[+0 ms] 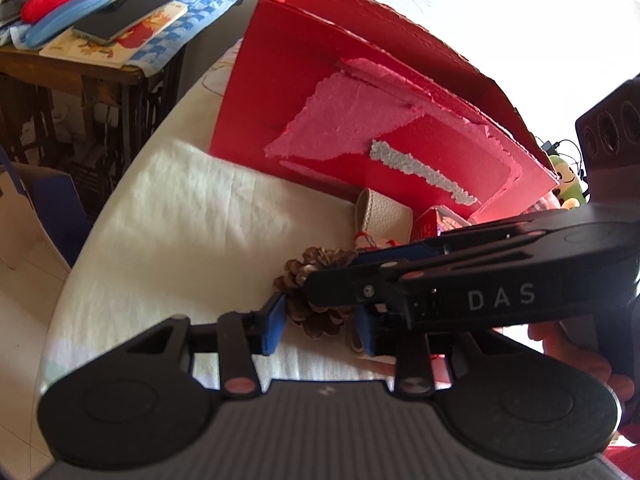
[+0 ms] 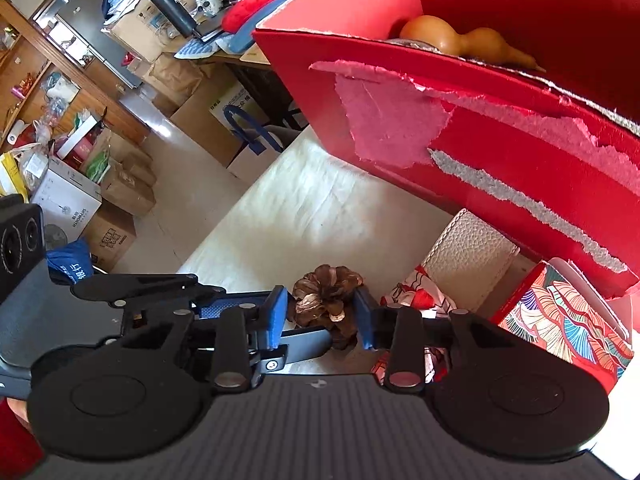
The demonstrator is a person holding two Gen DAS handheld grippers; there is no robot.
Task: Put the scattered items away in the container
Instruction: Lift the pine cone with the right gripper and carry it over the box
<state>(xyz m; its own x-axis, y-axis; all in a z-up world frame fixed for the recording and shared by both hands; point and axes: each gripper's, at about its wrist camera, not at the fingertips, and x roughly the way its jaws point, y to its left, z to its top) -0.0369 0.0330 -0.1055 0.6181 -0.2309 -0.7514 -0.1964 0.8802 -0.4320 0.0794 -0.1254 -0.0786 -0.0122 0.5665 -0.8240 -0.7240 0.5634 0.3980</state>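
The left hand-held gripper (image 1: 320, 320) and the right hand-held gripper (image 2: 320, 314) both have their blue pads spread around one pine cone (image 2: 326, 296), neither clearly pinching it. The cone sits on the white-clothed bench (image 2: 304, 208) near its edge, just before the torn red box (image 2: 500, 152) holding a gourd (image 2: 452, 40).

Pine cone (image 2: 326, 300): brown, open-scaled, resting on white cloth near box front. Red cardboard box (image 2: 500, 152): open-topped, front face torn to pink and grey patches. Tan gourd (image 2: 452, 40): lying inside box. Cream textured pouch (image 2: 472, 260) and red patterned packet (image 2: 560, 320): beside box base.
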